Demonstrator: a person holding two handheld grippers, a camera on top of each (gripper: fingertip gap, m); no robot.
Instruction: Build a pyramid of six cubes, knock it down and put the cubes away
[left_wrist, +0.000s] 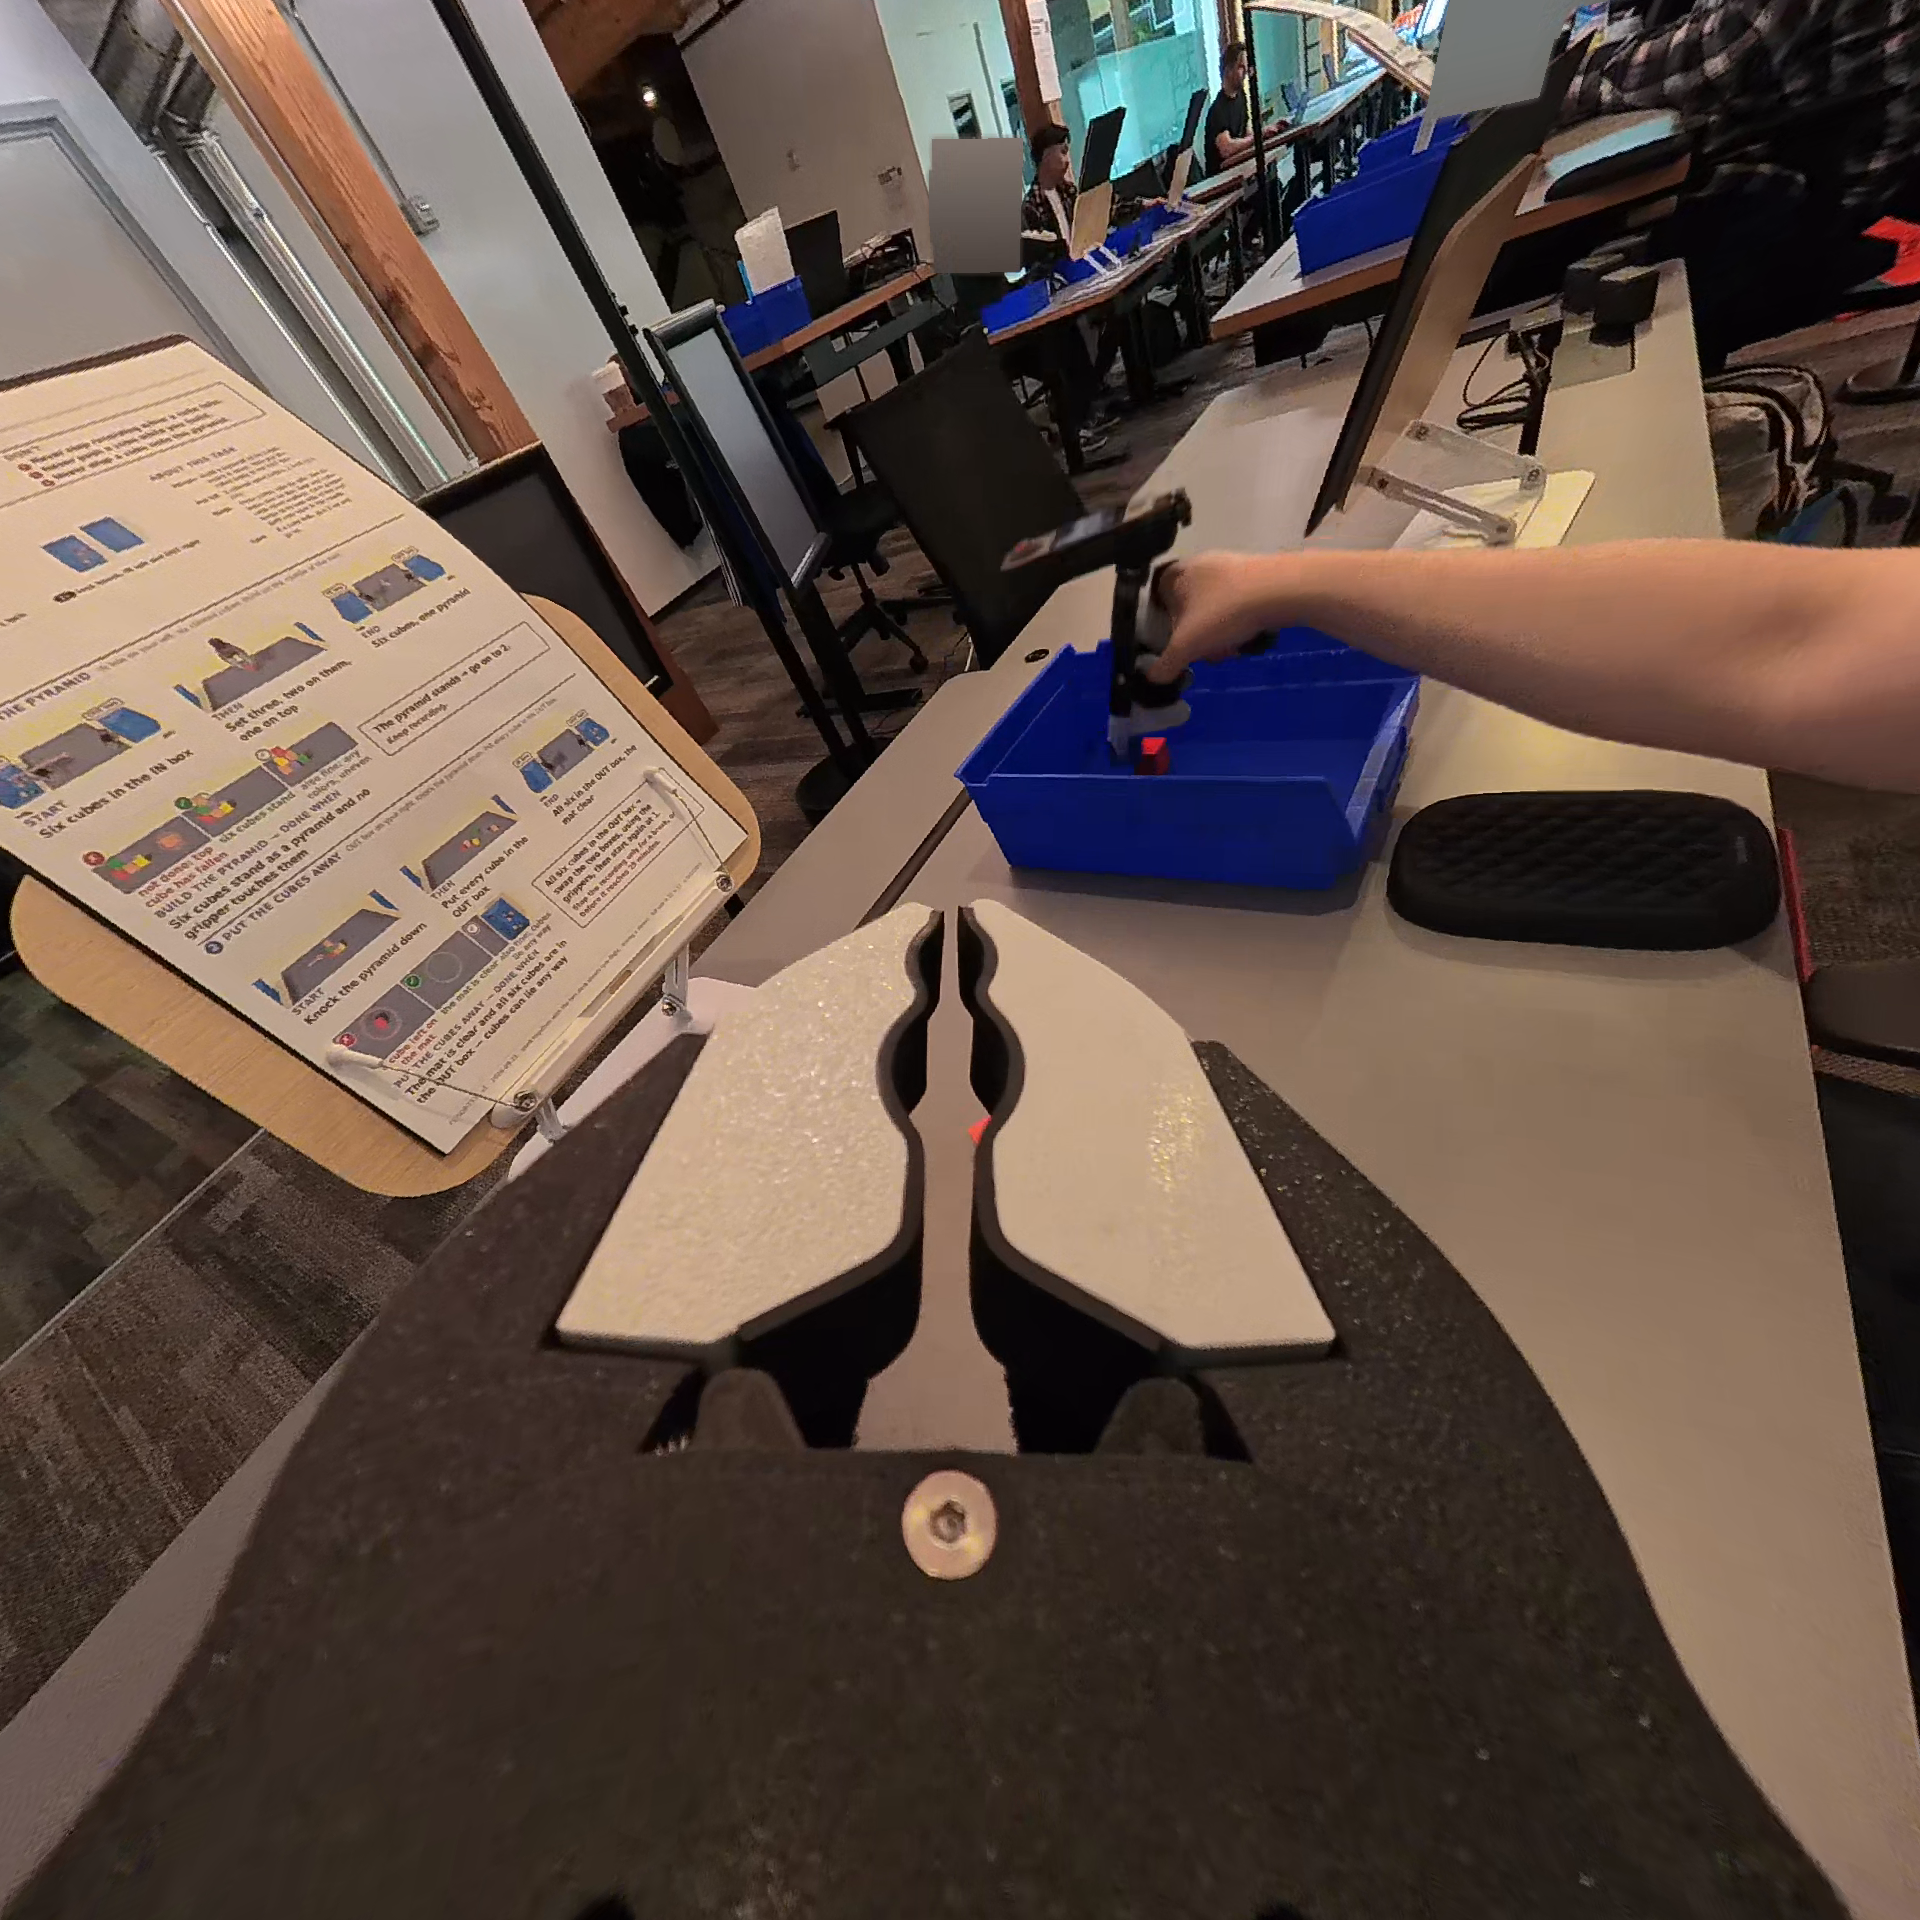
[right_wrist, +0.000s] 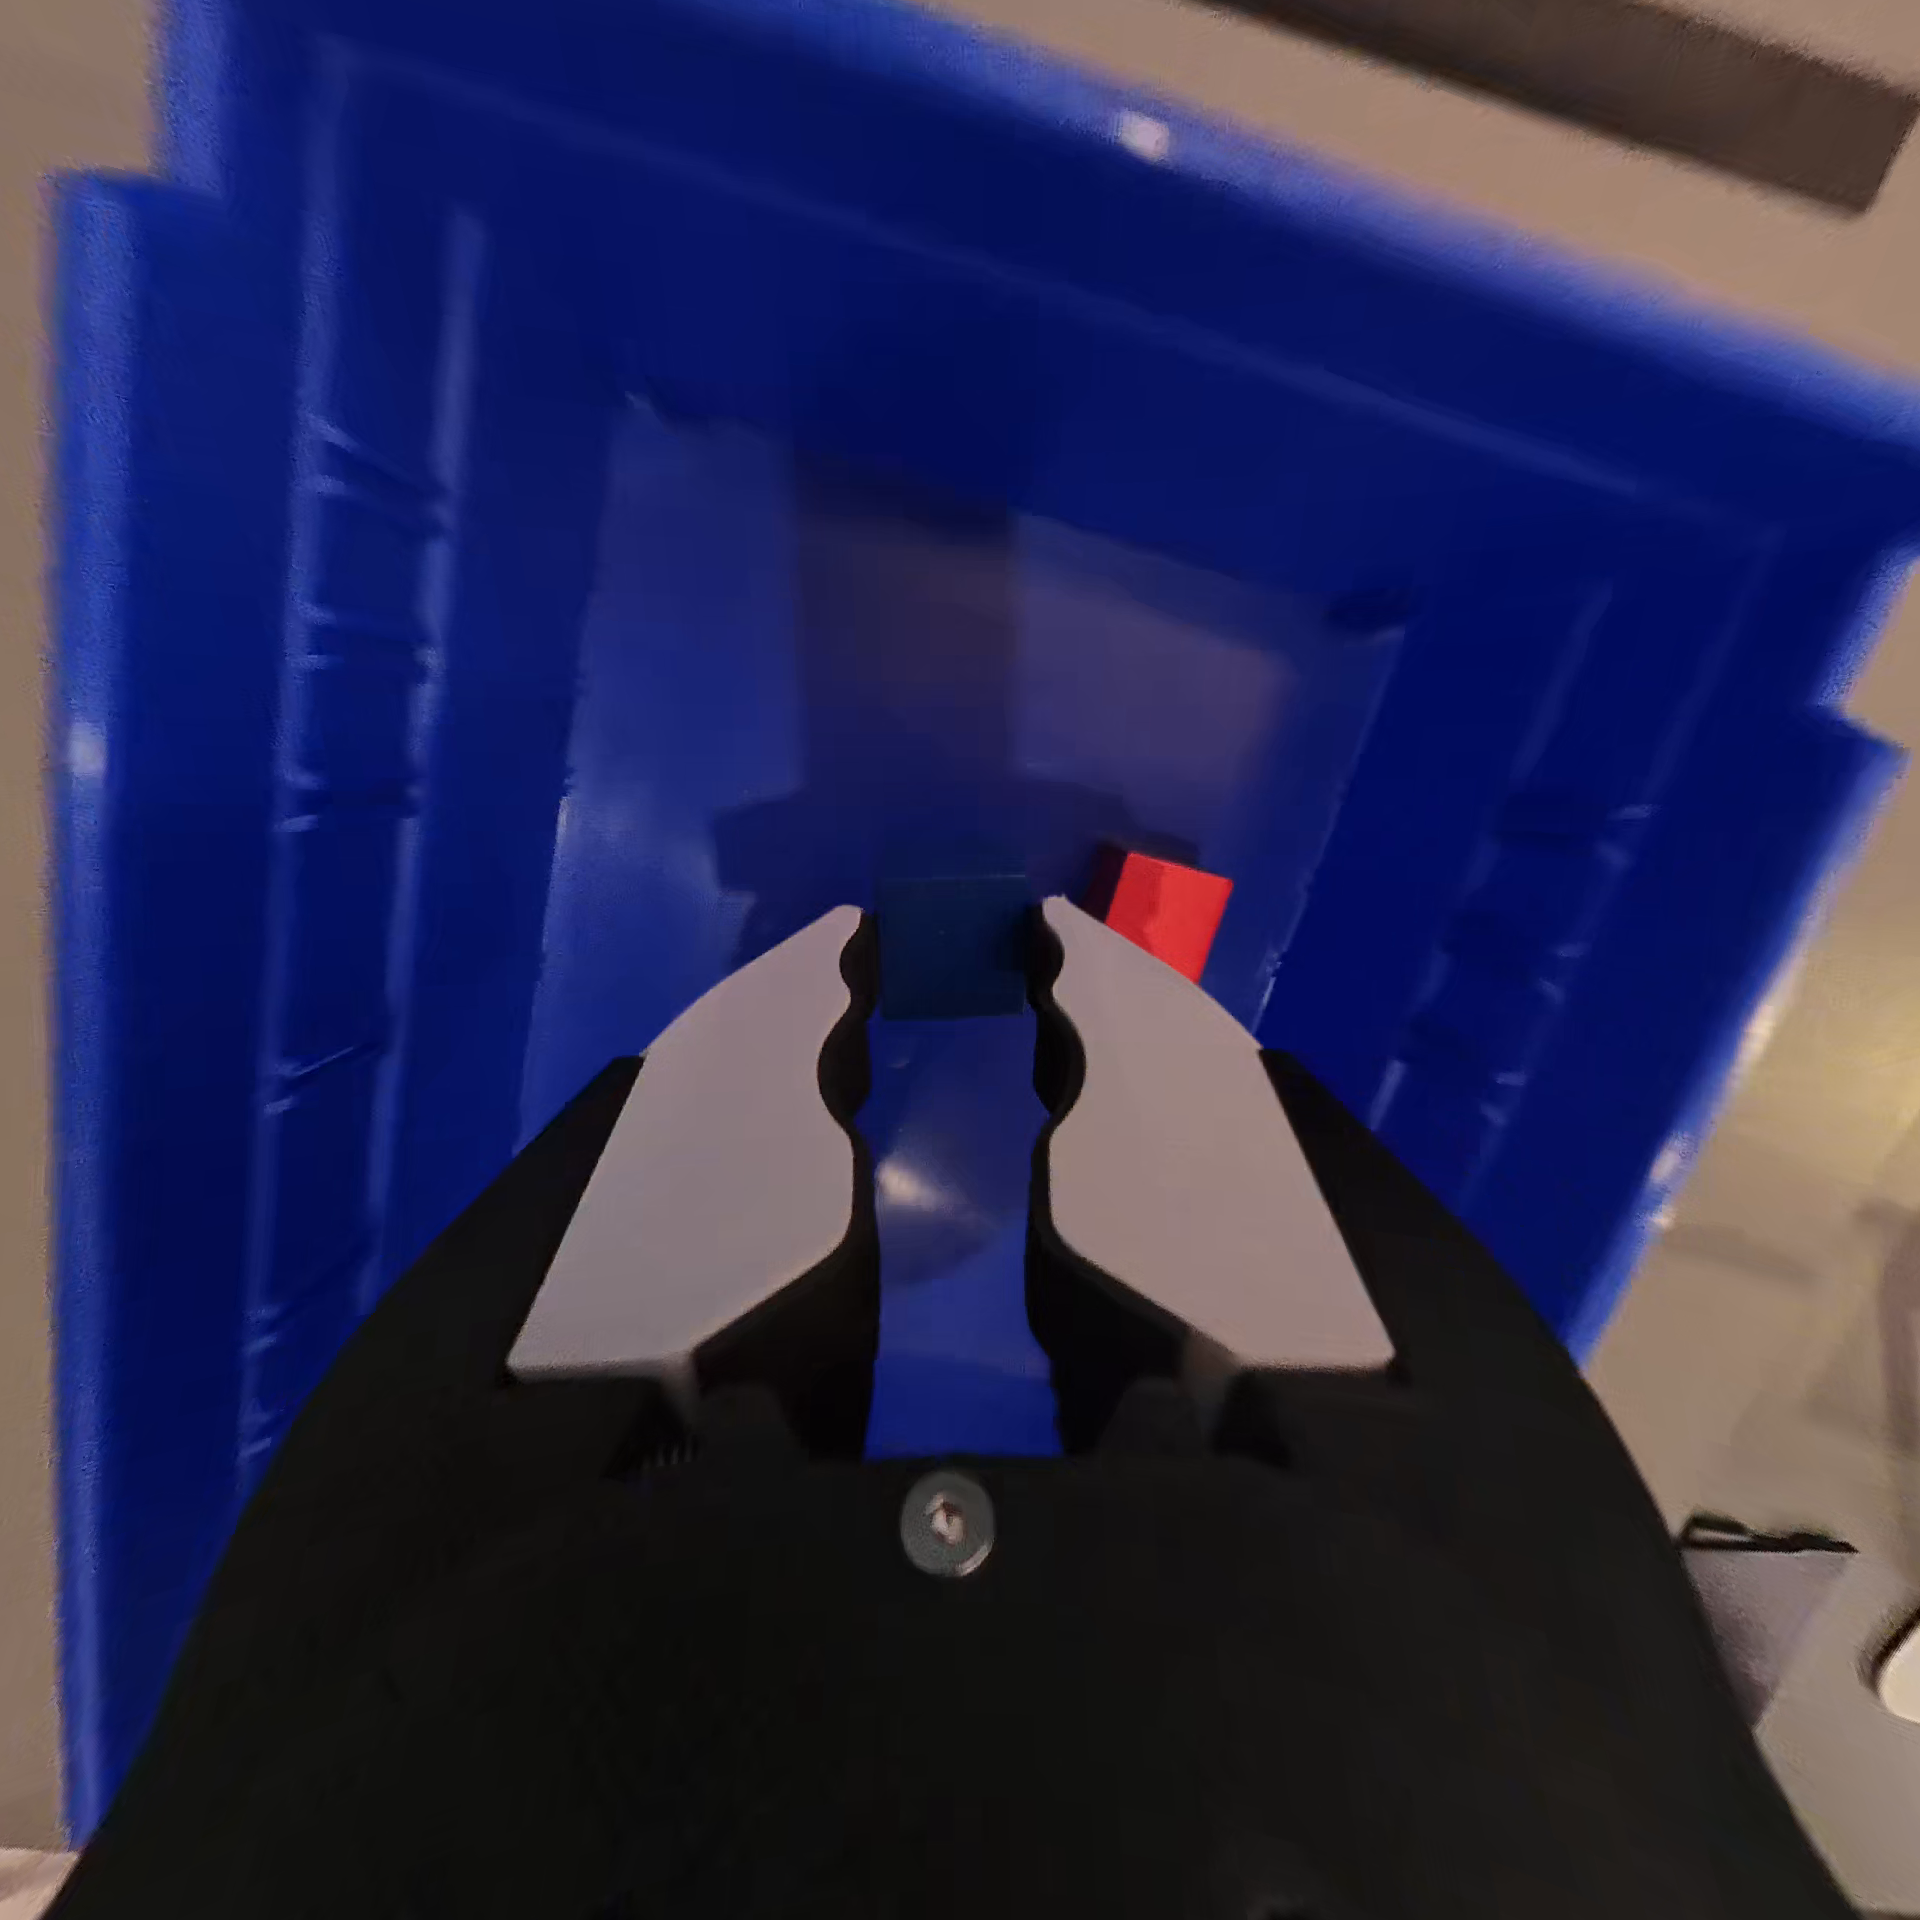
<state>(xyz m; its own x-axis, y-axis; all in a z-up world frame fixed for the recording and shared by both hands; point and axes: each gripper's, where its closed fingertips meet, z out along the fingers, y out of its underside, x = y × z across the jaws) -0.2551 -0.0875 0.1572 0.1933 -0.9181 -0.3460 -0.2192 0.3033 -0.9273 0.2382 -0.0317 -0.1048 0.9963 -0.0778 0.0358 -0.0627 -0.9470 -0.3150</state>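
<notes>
My right gripper (right_wrist: 953, 912) reaches down into a blue bin (right_wrist: 312, 831). Its jaws are closed on the sides of a dark blue cube (right_wrist: 951, 956), low over the bin floor. A red cube (right_wrist: 1169, 925) lies on the bin floor just right of it. In the left wrist view the right gripper (left_wrist: 1138, 727), held by a person's hand, stands in the blue bin (left_wrist: 1174, 831) beside the red cube (left_wrist: 1151, 753). My left gripper (left_wrist: 951, 914) is shut above the grey table (left_wrist: 1455, 1247). A small red patch (left_wrist: 977, 1130) shows through the slit between its jaws; I cannot tell what it is.
An instruction board (left_wrist: 312, 779) on a stand is at the left edge of the table. A black padded rest (left_wrist: 1579, 868) lies right of the bin. The person's forearm (left_wrist: 1558, 644) crosses above it. Another stand (left_wrist: 1455, 488) is behind the bin. My hands' fingertips stand some 55 centimeters from each other.
</notes>
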